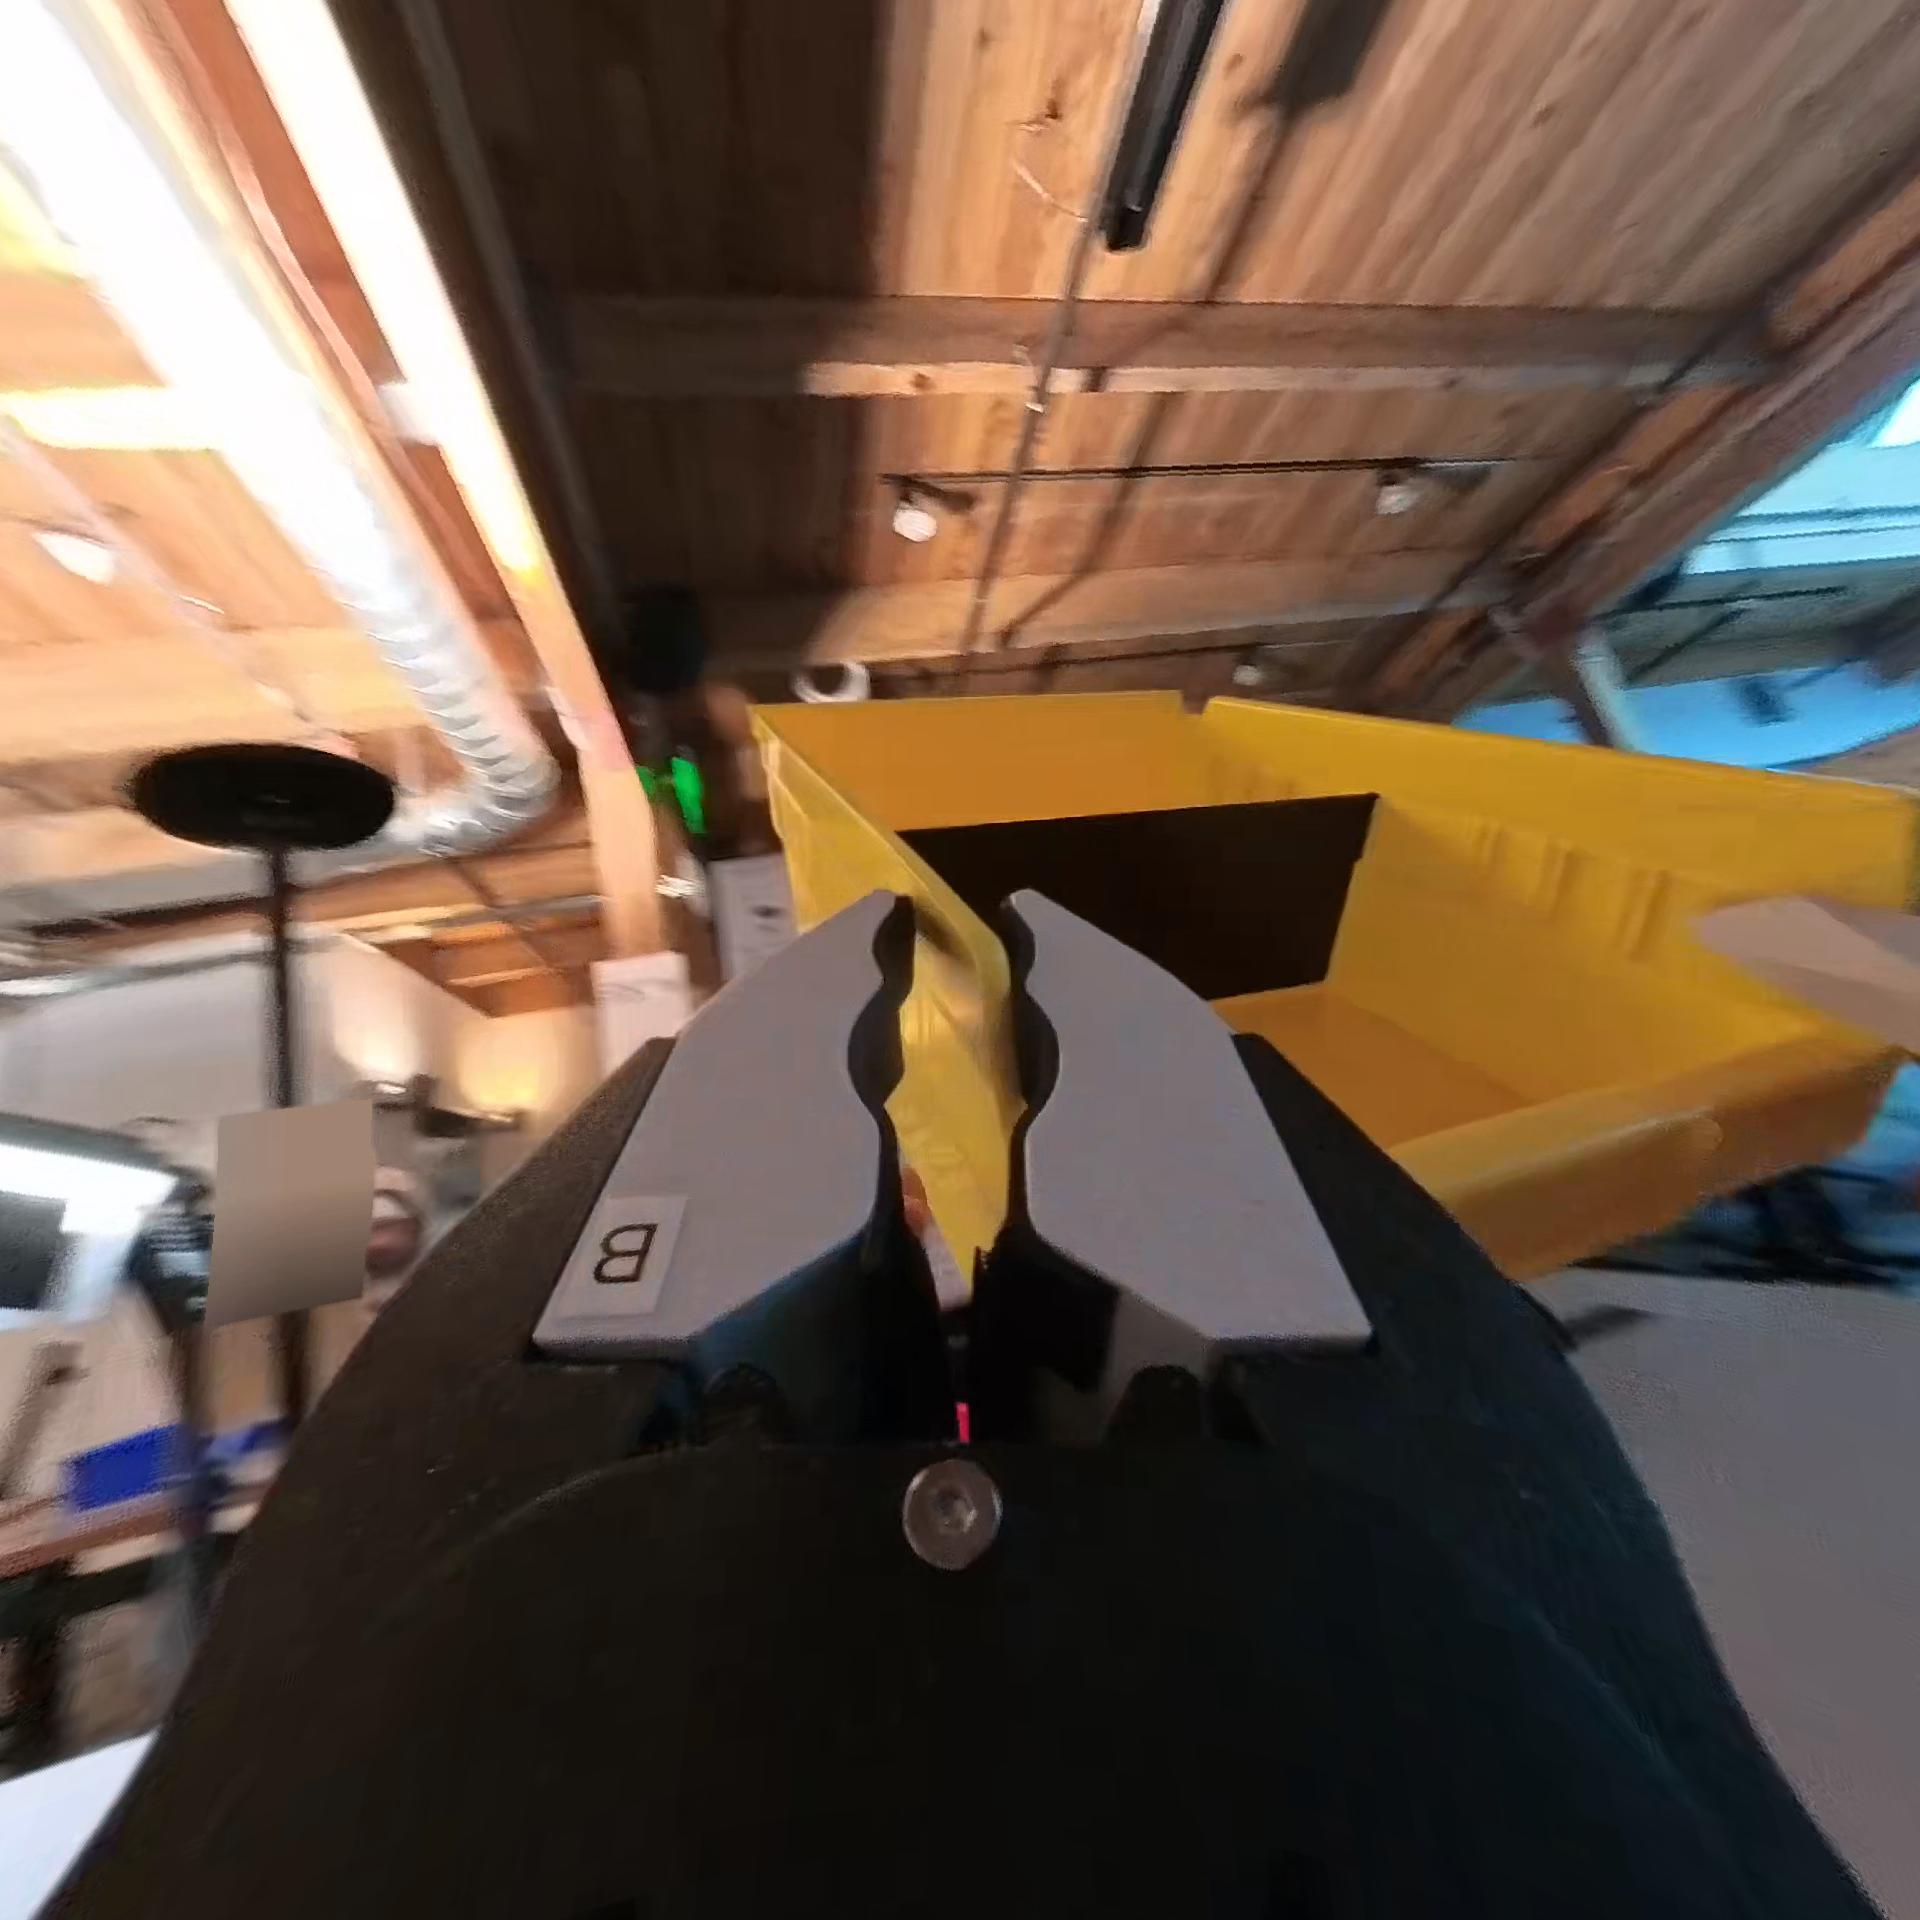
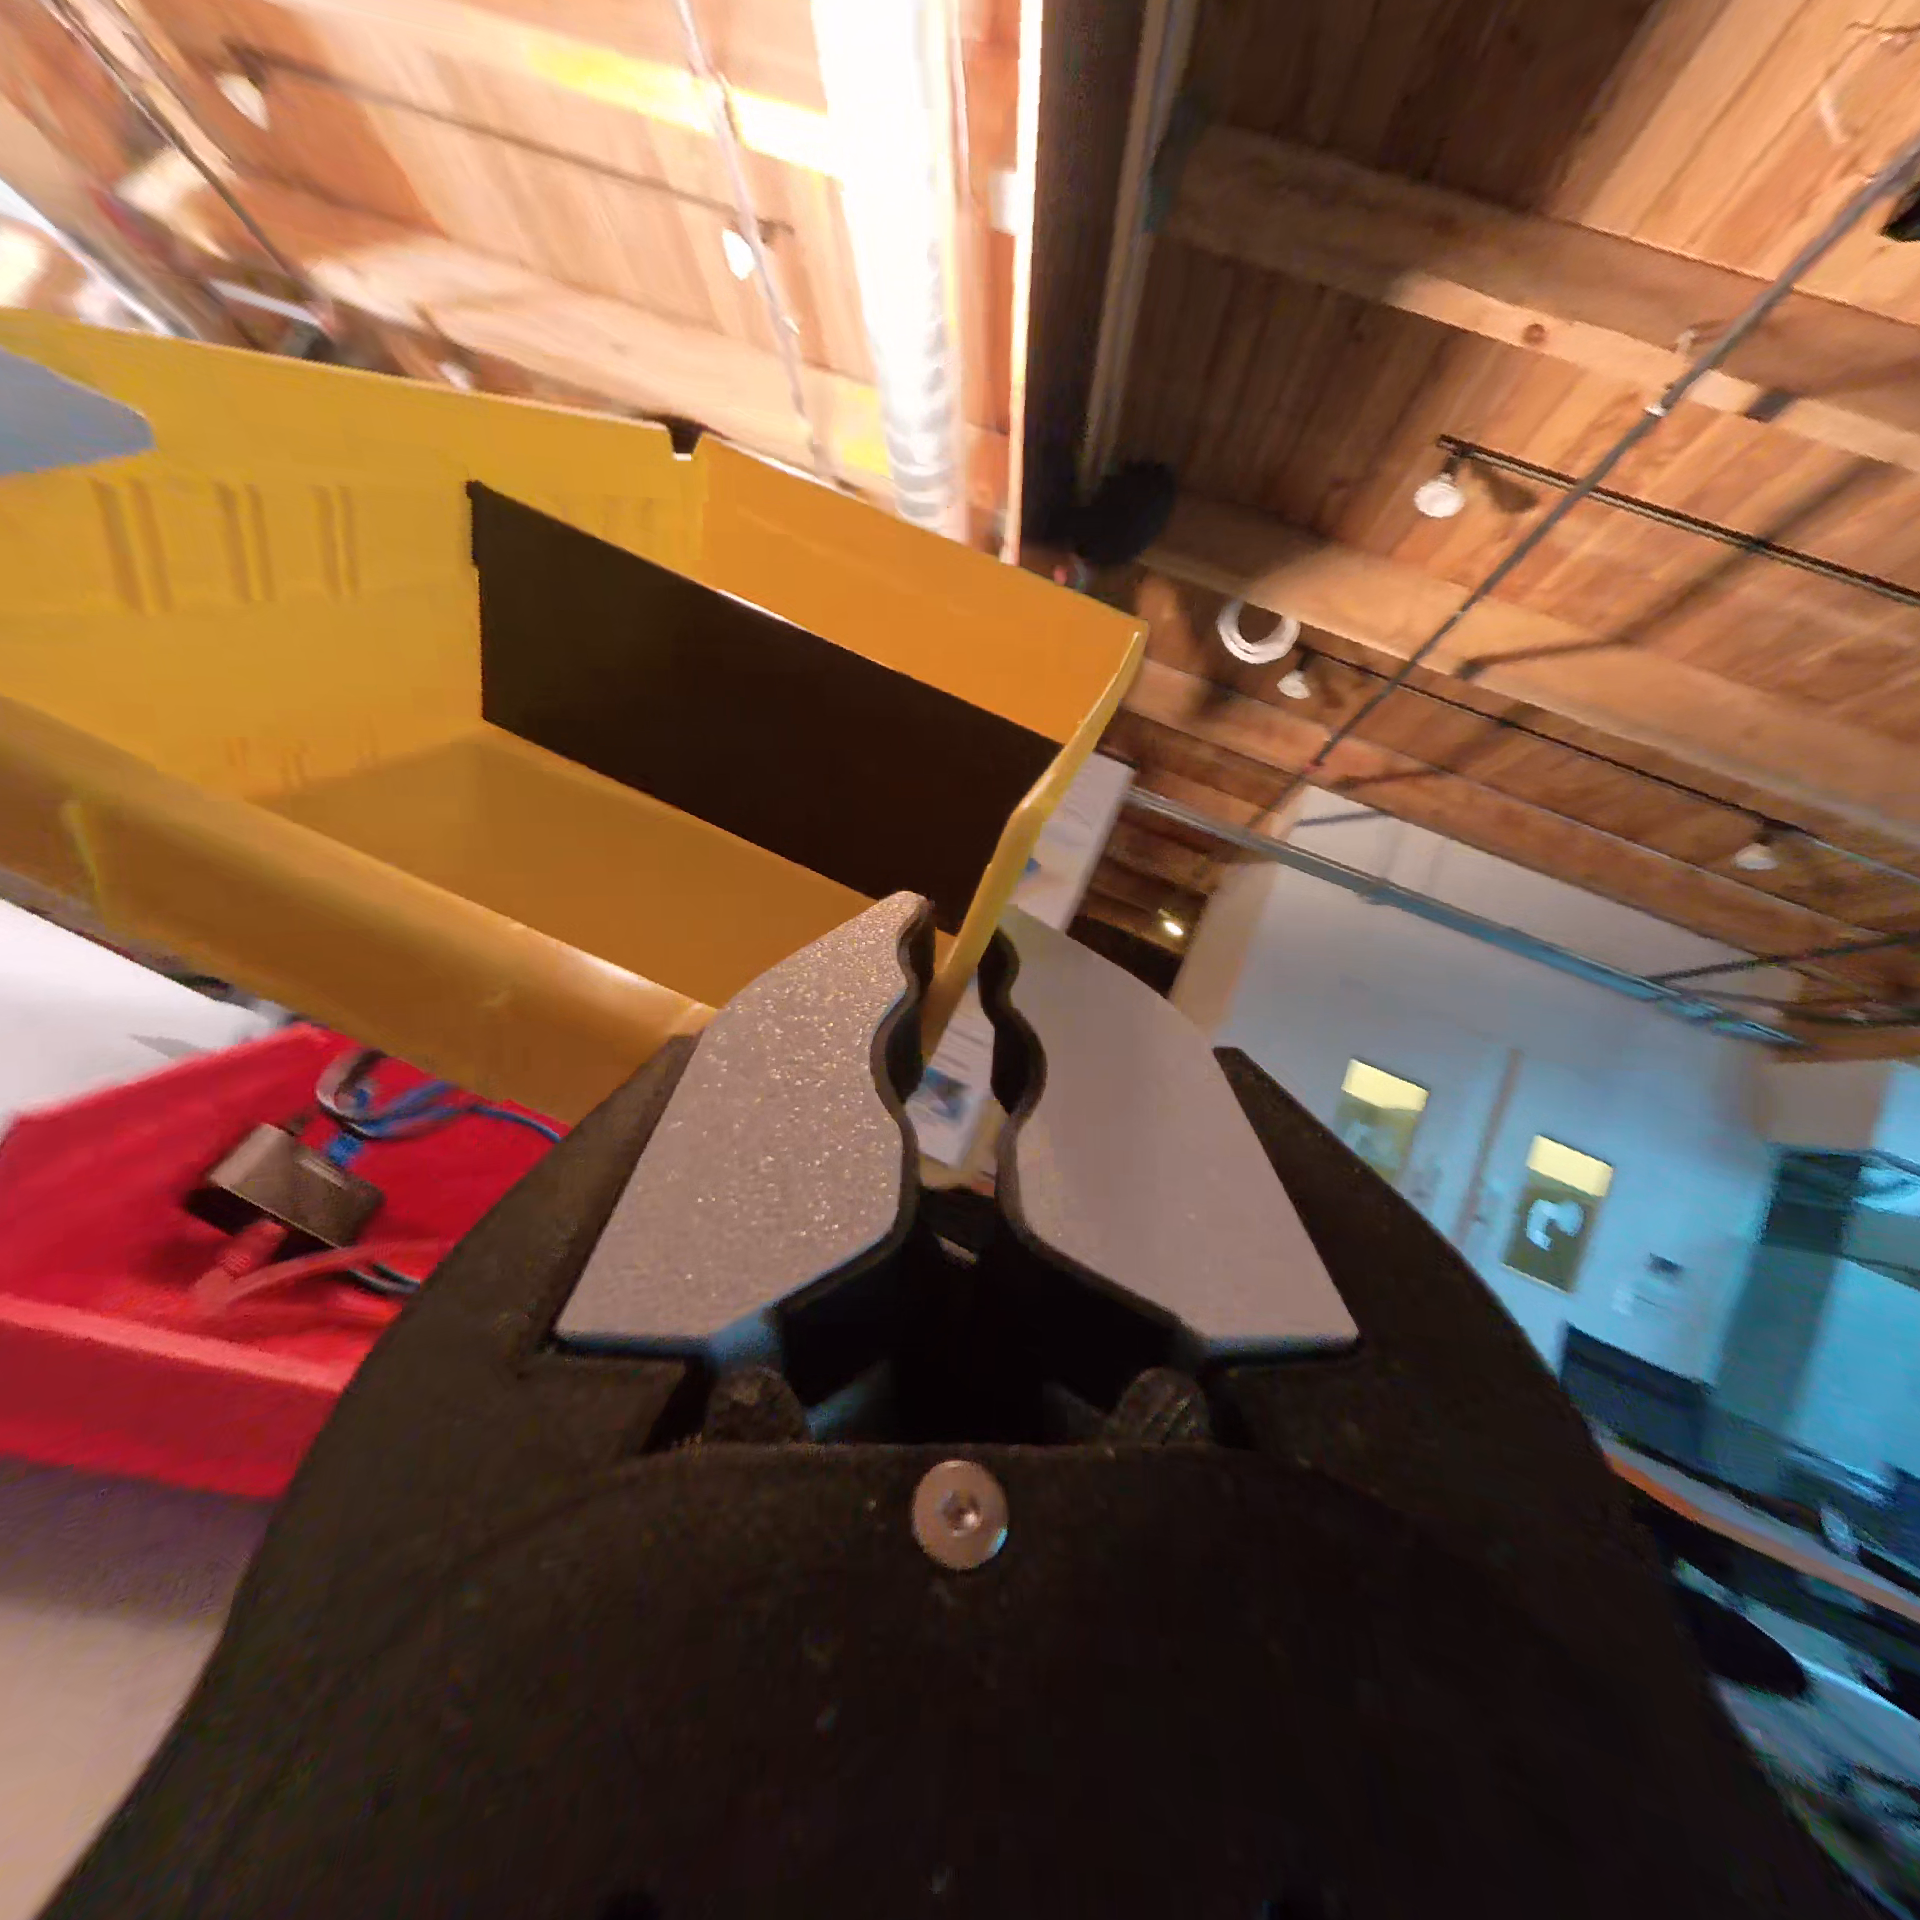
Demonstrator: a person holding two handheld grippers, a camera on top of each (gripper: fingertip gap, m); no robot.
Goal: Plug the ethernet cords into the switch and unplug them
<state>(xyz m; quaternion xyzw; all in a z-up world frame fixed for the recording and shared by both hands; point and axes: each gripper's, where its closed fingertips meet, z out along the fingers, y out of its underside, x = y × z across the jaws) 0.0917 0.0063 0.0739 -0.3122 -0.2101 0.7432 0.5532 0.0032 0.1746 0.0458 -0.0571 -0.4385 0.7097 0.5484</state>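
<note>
A yellow plastic bin (image 1: 1558,935) is held up in the air and tilted, with its open side toward both cameras. My left gripper (image 1: 956,914) is shut on one end wall of it. My right gripper (image 2: 956,935) is shut on the opposite end wall of the bin (image 2: 364,582). A black divider (image 2: 748,727) crosses the bin's inside. Below it, a red tray (image 2: 156,1382) holds a small black switch (image 2: 286,1195) with blue cords (image 2: 416,1112) and a red cord (image 2: 249,1268). Whether the cords are plugged in is too blurred to tell.
The red tray rests on a white tabletop (image 2: 83,1662). A wooden beam ceiling (image 1: 1143,343) with track lights fills the upper part of both views. A black floor lamp (image 1: 265,800) stands far off to the left. Both views are motion-blurred. One gripper's finger ends stand about 20 cm off the other's.
</note>
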